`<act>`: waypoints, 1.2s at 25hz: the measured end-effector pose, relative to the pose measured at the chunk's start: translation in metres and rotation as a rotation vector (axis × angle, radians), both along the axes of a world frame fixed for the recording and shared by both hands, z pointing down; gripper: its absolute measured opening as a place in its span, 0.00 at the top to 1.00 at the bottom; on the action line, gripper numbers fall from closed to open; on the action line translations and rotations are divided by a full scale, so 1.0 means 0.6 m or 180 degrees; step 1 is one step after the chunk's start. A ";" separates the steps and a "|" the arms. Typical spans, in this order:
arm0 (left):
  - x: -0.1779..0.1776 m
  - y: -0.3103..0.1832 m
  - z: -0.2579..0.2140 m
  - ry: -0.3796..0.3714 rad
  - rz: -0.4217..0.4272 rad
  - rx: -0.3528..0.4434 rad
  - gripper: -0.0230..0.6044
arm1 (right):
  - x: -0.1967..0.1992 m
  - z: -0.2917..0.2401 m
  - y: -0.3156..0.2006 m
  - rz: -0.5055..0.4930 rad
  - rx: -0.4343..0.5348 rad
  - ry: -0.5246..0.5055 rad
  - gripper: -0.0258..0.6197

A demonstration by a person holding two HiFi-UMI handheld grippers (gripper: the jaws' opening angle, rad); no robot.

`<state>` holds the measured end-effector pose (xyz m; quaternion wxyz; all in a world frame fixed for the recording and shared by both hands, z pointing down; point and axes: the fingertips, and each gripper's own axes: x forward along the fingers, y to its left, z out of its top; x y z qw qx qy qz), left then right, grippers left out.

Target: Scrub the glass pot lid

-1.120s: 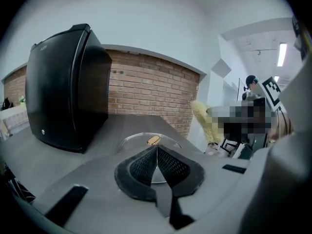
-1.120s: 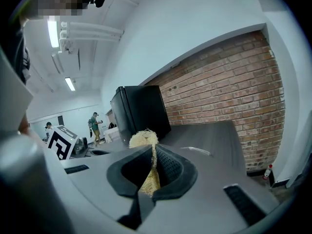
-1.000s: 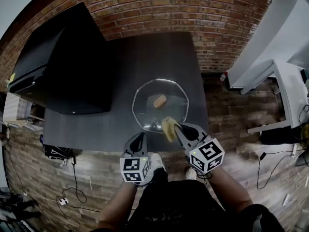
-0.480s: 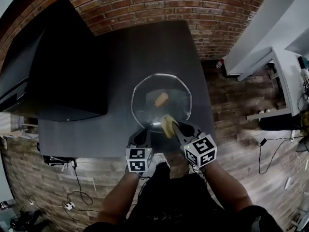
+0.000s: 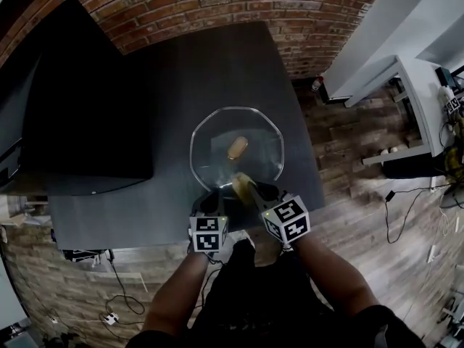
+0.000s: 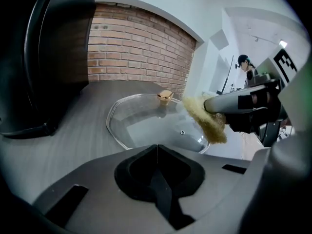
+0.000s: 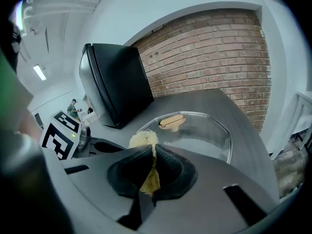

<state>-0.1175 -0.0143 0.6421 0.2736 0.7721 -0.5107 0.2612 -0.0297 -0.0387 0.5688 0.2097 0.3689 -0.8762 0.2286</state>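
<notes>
Setting: dark grey table on a wood-plank floor, seen from above; brick wall at the far side.
Left gripper: nearest item; jaws clenched tip to tip with nothing between them, just short of the lid's near rim and not touching it.
Right gripper: beside the left one; jaws clamped on a sponge.
Sponge: yellow-tan and fibrous, standing out past the jaw tips, over the near right edge of the lid; whether it is touching the glass cannot be told.
Glass pot lid: task item; lies flat on the table, knob side up, near the table's front edge.
Knob: tan, at the lid's centre, untouched.
Black box-like object: far left of the table, well apart from the lid.
Brick wall: red-brown, behind the table.
Step in hand: judged as bringing the sponge to the glass, at the start of the scrub.
Next move: calls for pressing down and rubbing; the unheld lid may slide, so the left gripper could steady its rim.
Writing: none legible; only square black-and-white markers on the gripper cubes.
</notes>
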 end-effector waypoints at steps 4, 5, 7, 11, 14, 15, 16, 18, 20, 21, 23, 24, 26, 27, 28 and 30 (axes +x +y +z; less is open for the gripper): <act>0.005 -0.002 -0.004 -0.0019 0.0113 0.0062 0.91 | -0.022 0.021 0.005 -0.0064 -0.0043 0.0107 0.92; 0.005 -0.002 -0.005 -0.0027 0.0131 0.0069 0.91 | -0.028 0.027 0.007 -0.0082 -0.0055 0.0137 0.92; 0.005 -0.001 -0.005 -0.0036 0.0152 0.0054 0.91 | -0.042 0.038 0.011 -0.0118 -0.0069 0.0201 0.92; 0.006 -0.001 -0.004 -0.0014 0.0172 -0.0001 0.91 | -0.061 0.056 0.010 -0.0178 -0.0058 0.0344 0.92; 0.008 0.000 -0.003 -0.0007 0.0221 -0.0024 0.91 | -0.065 0.066 0.008 -0.0174 -0.0069 0.0422 0.92; 0.008 0.000 -0.001 -0.0025 0.0250 -0.0024 0.91 | -0.065 0.069 0.007 -0.0168 -0.0075 0.0442 0.92; 0.008 0.001 0.001 -0.0042 0.0276 -0.0027 0.91 | -0.065 0.071 0.005 -0.0165 -0.0087 0.0461 0.92; 0.009 0.003 0.004 -0.0054 0.0299 -0.0045 0.91 | -0.065 0.072 0.004 -0.0175 -0.0135 0.0494 0.92; 0.009 0.001 0.002 -0.0045 0.0293 -0.0044 0.91 | -0.061 0.078 0.000 -0.0186 -0.0145 0.0530 0.92; 0.009 0.002 0.005 -0.0035 0.0281 -0.0056 0.91 | -0.059 0.082 -0.003 -0.0194 -0.0141 0.0548 0.92; 0.008 0.005 0.011 -0.0016 0.0249 -0.0095 0.91 | -0.058 0.085 -0.004 -0.0232 -0.0147 0.0571 0.92; 0.008 0.007 0.012 -0.0006 0.0233 -0.0113 0.91 | -0.059 0.085 -0.003 -0.0263 -0.0163 0.0576 0.92; 0.009 0.009 0.008 0.0005 0.0208 -0.0129 0.91 | -0.060 0.083 0.000 -0.0327 -0.0210 0.0572 0.92; 0.009 0.007 0.006 0.0005 0.0199 -0.0123 0.91 | -0.060 0.083 0.000 -0.0359 -0.0209 0.0567 0.92; 0.010 0.007 0.007 0.0007 0.0187 -0.0129 0.91 | -0.059 0.083 -0.002 -0.0398 -0.0204 0.0564 0.92; 0.011 0.006 0.006 0.0013 0.0153 -0.0142 0.91 | -0.058 0.083 0.000 -0.0499 -0.0228 0.0571 0.92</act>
